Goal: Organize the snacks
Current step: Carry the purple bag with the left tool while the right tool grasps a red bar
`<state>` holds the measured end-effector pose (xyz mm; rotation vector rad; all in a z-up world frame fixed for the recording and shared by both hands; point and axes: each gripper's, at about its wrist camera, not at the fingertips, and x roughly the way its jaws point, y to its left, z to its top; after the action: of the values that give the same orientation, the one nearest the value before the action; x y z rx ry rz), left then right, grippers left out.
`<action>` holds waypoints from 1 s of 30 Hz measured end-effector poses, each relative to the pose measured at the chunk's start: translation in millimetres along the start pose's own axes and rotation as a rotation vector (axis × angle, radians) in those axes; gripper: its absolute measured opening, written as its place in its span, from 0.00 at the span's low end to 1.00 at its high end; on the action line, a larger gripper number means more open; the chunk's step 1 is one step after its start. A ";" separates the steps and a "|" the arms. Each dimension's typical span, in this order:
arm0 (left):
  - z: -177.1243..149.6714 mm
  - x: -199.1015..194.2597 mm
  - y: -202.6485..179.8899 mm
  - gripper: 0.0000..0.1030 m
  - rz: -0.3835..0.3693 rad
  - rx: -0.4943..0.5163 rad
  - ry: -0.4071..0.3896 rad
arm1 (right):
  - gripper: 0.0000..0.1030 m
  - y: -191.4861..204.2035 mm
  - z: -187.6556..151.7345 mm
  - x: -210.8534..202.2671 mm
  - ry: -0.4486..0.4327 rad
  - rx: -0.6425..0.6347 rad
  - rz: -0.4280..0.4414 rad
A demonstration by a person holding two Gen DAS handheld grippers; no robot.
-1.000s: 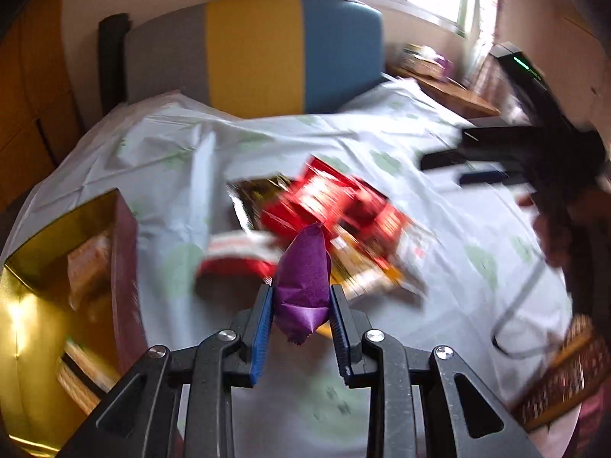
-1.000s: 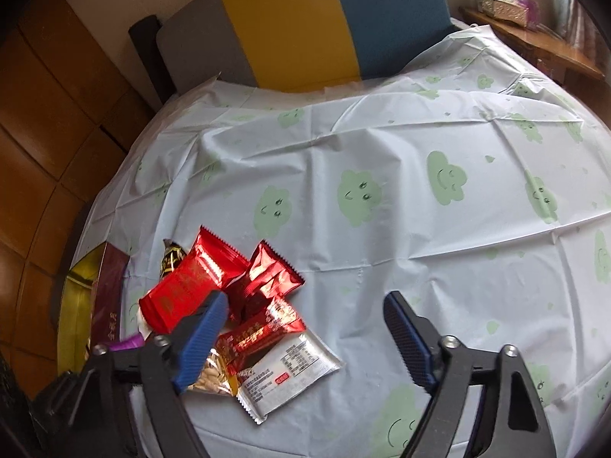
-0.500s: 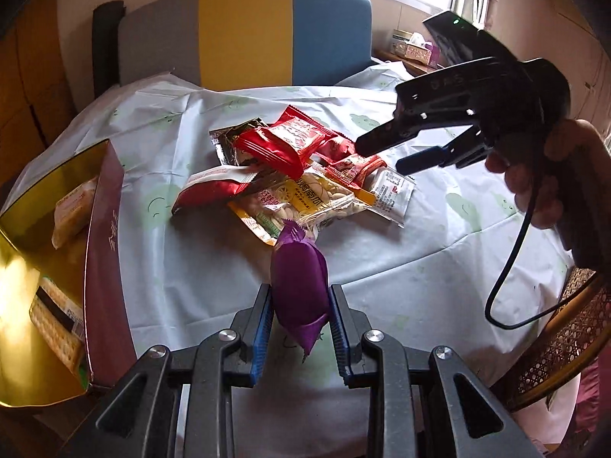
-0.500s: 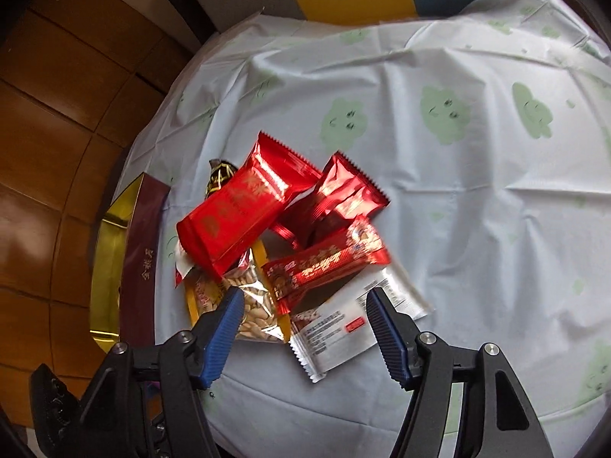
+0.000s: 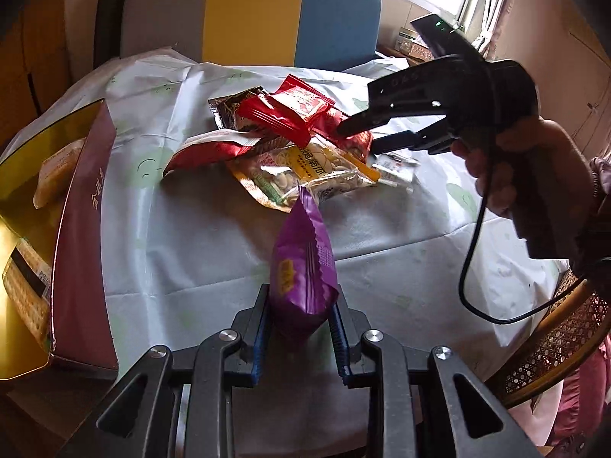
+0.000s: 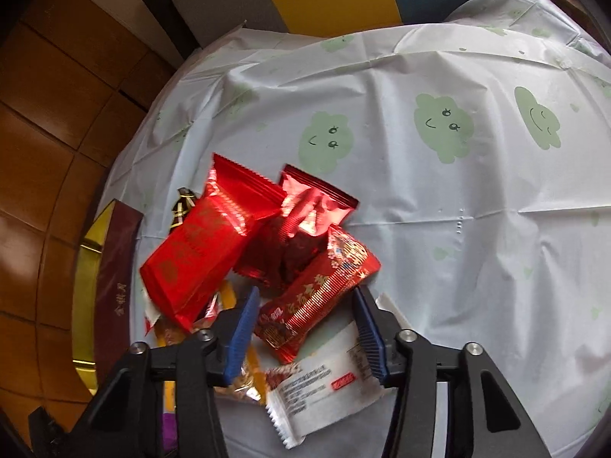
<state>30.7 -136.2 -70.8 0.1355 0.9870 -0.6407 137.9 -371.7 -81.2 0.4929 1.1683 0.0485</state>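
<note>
At the bottom centre of my left wrist view, my left gripper (image 5: 301, 328) is pinching a purple snack packet (image 5: 303, 267), blue pads pressed against its lower sides, the packet standing up out of them with its crimped top toward the pile. Beyond it, in the middle of that frame, the snack pile (image 5: 290, 141) lies on the surface (image 5: 183, 236), which is covered by a pale cloth printed with green smiling clouds. A clear bag of nuts (image 5: 301, 175) with a yellow label sits nearest me, red packets stacked behind it. Along the left edge stands an open gold box (image 5: 82, 229) with a maroon wall; a few wrapped items lie inside. At the right of that frame, a hand (image 5: 511, 168) holds my right gripper (image 5: 362, 137) over the pile's right side.

Low in my right wrist view, the right gripper (image 6: 305, 324) is closing, its blue pads on either side of a red patterned packet (image 6: 317, 290). I see a gap at each pad, so nothing is pinched. A white packet (image 6: 324, 389) with printed text lies under it, and a large red packet (image 6: 198, 252) and a shiny red foil packet (image 6: 305, 206) lie above. A striped chair back (image 5: 252, 19) stands at the far edge.
</note>
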 end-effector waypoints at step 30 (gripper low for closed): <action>37.9 -85.5 82.9 0.25 0.049 -0.233 -0.188 | 0.31 37.7 -23.4 8.9 -0.011 -0.308 -0.256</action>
<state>72.0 -45.9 5.2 -0.1047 0.8672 -0.4799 128.7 -327.3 -80.9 0.0707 1.1799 0.0045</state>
